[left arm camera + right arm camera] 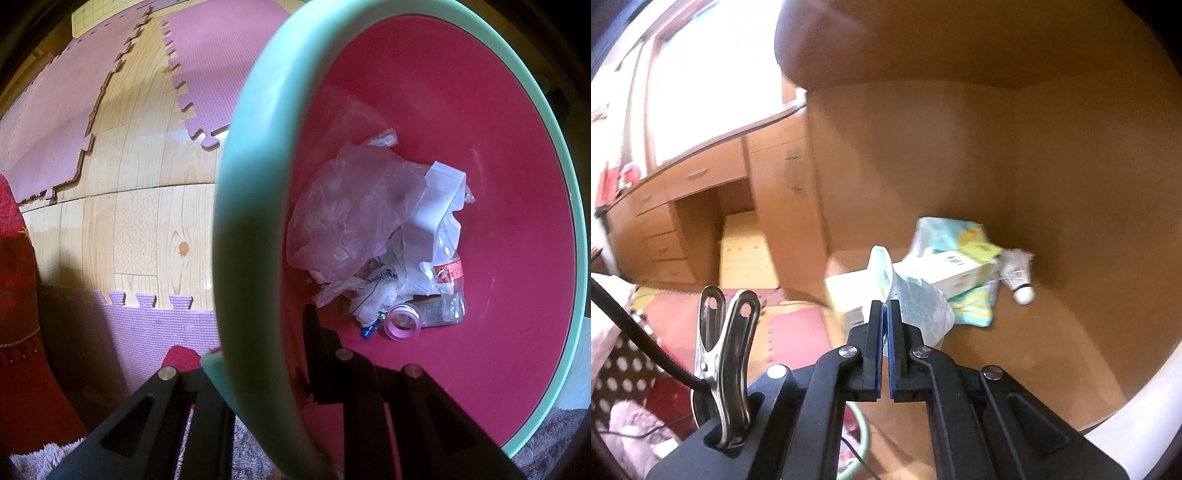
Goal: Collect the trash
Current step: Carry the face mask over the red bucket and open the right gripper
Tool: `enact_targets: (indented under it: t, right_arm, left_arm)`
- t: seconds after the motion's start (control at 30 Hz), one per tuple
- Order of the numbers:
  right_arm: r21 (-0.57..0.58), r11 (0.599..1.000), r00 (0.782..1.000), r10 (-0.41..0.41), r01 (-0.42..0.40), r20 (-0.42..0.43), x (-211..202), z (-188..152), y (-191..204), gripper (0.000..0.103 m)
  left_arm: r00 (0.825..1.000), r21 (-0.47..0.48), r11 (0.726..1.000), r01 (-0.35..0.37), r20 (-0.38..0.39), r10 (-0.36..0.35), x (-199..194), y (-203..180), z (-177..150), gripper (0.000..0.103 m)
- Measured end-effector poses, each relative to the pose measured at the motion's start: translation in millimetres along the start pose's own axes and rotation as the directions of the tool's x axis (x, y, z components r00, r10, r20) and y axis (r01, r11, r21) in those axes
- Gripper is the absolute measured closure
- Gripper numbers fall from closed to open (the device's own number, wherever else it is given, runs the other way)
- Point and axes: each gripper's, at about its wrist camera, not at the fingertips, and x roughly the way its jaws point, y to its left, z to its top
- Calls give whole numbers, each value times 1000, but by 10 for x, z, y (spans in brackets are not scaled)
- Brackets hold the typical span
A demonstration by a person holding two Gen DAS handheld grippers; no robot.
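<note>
Trash, a crinkled white plastic wrapper with pale green print (908,302), sits pinched between the blue-padded jaws of the right gripper (885,314), which is clenched on its near edge; the wrapper stands up and fans out to the right beyond the fingertips. Just past it, on the brown surface, lie a white carton with green markings (951,271) and a pale blue-and-yellow soft pack (973,308) under and behind that carton. A white shuttlecock (1019,275) lies right of them, its cork end toward the camera. A steel spring clip (720,354) is stuck in the gripper body on the left, and a wooden desk with drawers (683,206) stands farther off beneath a bright window.

The left gripper (266,373) is clamped on the mint-green rim of a round plastic bin with a pink inside (498,110), one finger outside the wall and one inside. At the bin's bottom lie more trash: a clear crumpled plastic bag (351,214), a clear bottle with a red label (448,273), white crumpled wrappers (376,291) and a small pink ring-shaped lid (404,321). Left of the bin are a pale wood-pattern floor (147,221) and lilac interlocking foam mats (55,122).
</note>
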Motion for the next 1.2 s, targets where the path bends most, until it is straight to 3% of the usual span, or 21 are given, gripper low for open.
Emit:
enact_targets:
  t: [0.47,0.77,1.2]
  right_arm:
    - [-55,983,983,175,-177,-55,-37,-291,623,100]
    - [-35,961,950,264,-274,-168,194,-704,987,100]
    - [26,963,909,261,-267,-326,749,-1311,1111,100]
  left_arm:
    - [1000,-1,1000,0,0,0,-4,11,11,88]
    - [1000,-1,1000,1,0,-1,-10,17,19,88]
    - [1000,-1,1000,0,0,0,-11,19,17,88]
